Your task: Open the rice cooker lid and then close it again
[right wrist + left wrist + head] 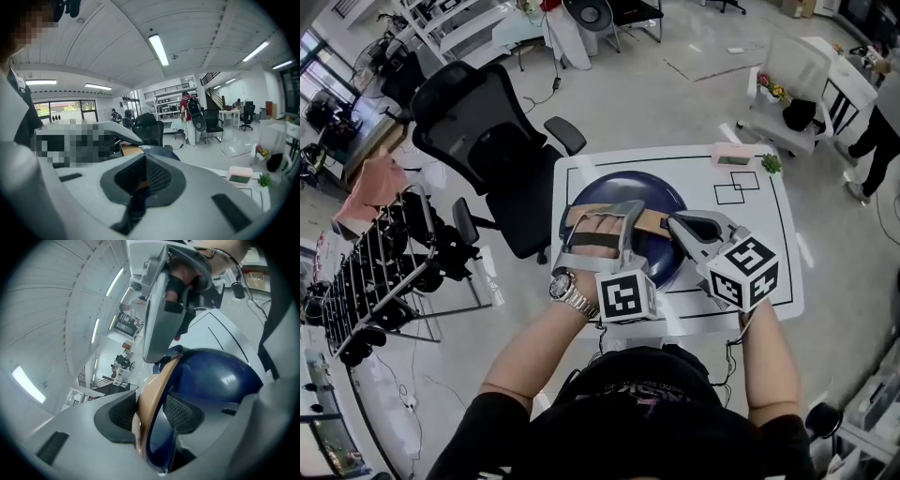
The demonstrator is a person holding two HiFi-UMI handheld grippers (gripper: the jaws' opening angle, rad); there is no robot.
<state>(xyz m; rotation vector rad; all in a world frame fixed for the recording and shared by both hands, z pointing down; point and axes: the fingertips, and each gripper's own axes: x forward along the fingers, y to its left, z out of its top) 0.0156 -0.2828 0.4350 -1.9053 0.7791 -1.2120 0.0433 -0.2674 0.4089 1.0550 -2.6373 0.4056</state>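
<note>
The left tongs (151,414) are roughly half open and clamped on the tan carrying handle (161,380) of the rice cooker (220,376). The band runs between the two ribbed pads (121,414), one lying against its tan face and the other against its navy side. From the head view the left tongs (605,217) reach over the near half of the navy dome, with the person's left hand (595,239) wrapped round the grip behind them. The right tongs (140,180) are pressed fully together with nothing held between the pads (only a sliver of tan and navy shows past the closed tips). In the head view the right tongs (677,225) point in at the right end of the handle (652,222), just beside it; whether the tips actually touch it I cannot tell. The rice cooker (628,187) sits on the white tabletop (750,234), inside the black outline drawn on it and towards the left half, directly in front of the person. It stands upright with its rounded lid facing up. Being round, it has no long axis of its own; its handle does, and that runs left to right across the dome in the head view, arching over the side nearer the person.
</note>
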